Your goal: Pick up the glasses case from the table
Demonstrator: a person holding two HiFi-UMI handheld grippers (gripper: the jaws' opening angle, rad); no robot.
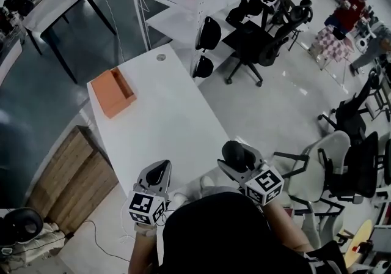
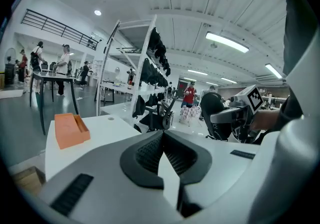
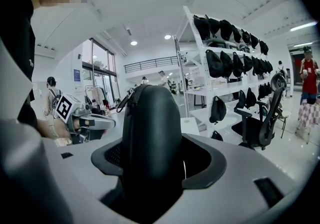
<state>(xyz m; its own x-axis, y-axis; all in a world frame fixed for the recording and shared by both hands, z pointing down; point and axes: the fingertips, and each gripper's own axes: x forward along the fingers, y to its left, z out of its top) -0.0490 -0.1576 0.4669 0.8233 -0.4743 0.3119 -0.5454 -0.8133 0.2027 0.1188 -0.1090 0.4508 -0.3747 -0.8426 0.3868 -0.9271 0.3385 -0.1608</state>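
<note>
My right gripper (image 1: 236, 165) pinches the glasses case (image 3: 150, 128), apparently lifted off the bench (image 1: 165, 114); my left gripper (image 2: 164, 140) is pressed together, empty.

A box (image 1: 113, 92) sits on the table (image 1: 165, 126), at its far left edge. At the near end, the right tongs (image 1: 236, 166) hold the glasses case (image 1: 238, 154), with the left tongs (image 1: 157, 175) beside them.

No legible text anywhere, only black-and-white square markers (image 1: 266, 182).
</note>
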